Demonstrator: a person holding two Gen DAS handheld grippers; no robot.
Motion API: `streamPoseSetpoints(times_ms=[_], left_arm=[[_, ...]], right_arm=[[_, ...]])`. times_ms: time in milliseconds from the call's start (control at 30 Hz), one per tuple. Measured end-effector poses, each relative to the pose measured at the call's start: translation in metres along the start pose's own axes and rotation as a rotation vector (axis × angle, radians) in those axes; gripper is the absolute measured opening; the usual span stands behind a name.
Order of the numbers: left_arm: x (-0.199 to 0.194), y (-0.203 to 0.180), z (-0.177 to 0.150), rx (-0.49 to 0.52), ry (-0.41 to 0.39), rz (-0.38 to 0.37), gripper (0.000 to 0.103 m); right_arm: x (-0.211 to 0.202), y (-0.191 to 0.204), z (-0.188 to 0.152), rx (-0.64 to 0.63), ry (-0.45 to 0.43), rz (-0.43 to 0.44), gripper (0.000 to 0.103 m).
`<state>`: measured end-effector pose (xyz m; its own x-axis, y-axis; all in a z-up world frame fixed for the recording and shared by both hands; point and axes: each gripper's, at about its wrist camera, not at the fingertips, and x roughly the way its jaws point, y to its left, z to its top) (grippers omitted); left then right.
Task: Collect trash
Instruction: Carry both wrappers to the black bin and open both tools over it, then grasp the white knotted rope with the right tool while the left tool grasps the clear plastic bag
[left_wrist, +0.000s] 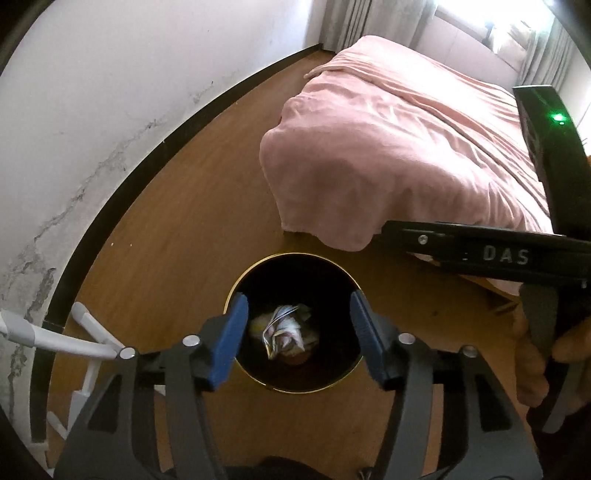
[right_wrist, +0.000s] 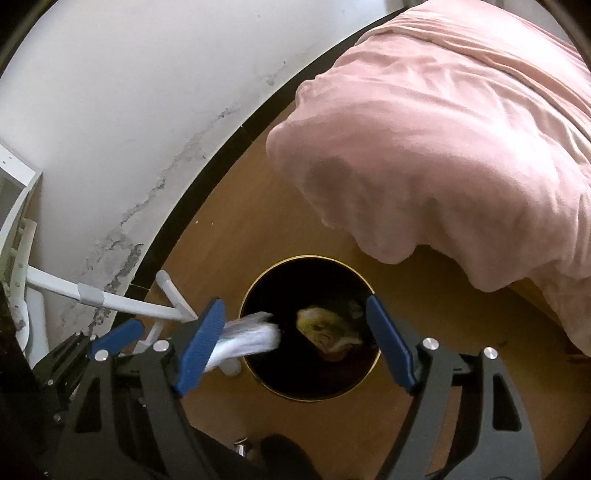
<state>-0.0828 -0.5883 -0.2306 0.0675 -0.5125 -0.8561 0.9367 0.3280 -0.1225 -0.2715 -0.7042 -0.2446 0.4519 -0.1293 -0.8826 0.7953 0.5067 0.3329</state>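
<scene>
Both grippers point down over a round black bin (left_wrist: 295, 325) with a gold rim, standing on the wooden floor (left_wrist: 177, 221) in the lower middle of each view. The left gripper (left_wrist: 297, 339) is released, its blue pads apart, with crumpled paper trash (left_wrist: 282, 330) lying inside the bin between and below them. The right gripper (right_wrist: 295, 347) is also spread wide; a blurred white wad (right_wrist: 251, 334) sits just beside its left pad at the bin's rim, touching neither pad clearly, while a yellowish scrap (right_wrist: 325, 332) lies in the bin. A pink blanket (right_wrist: 443, 147) fills the upper right.

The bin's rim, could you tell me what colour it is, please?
Gold, a thin ring around the black bin's rim; the right wrist view shows it best.
</scene>
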Motion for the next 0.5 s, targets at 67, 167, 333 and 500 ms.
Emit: streamPoseSetpoints(times_ms=[67,167,333,500], left_arm=[[-0.004,-0.001,0.0,-0.001,-0.002,-0.009,0.061],[-0.016,-0.004,0.001,0.0,-0.014,-0.02,0.07],[-0.06,-0.021,0.002,0.047,-0.086,-0.007,0.087],[-0.128,-0.033,-0.004,0.069,-0.139,-0.005,0.091]], right_arm=[[-0.008,-0.001,-0.001,0.021,-0.008,0.011,0.076],[-0.023,-0.003,-0.004,0.034,-0.014,0.024,0.077],[-0.059,0.003,-0.01,0.022,-0.041,0.007,0.077],[-0.116,0.034,-0.014,-0.047,-0.124,-0.001,0.081]])
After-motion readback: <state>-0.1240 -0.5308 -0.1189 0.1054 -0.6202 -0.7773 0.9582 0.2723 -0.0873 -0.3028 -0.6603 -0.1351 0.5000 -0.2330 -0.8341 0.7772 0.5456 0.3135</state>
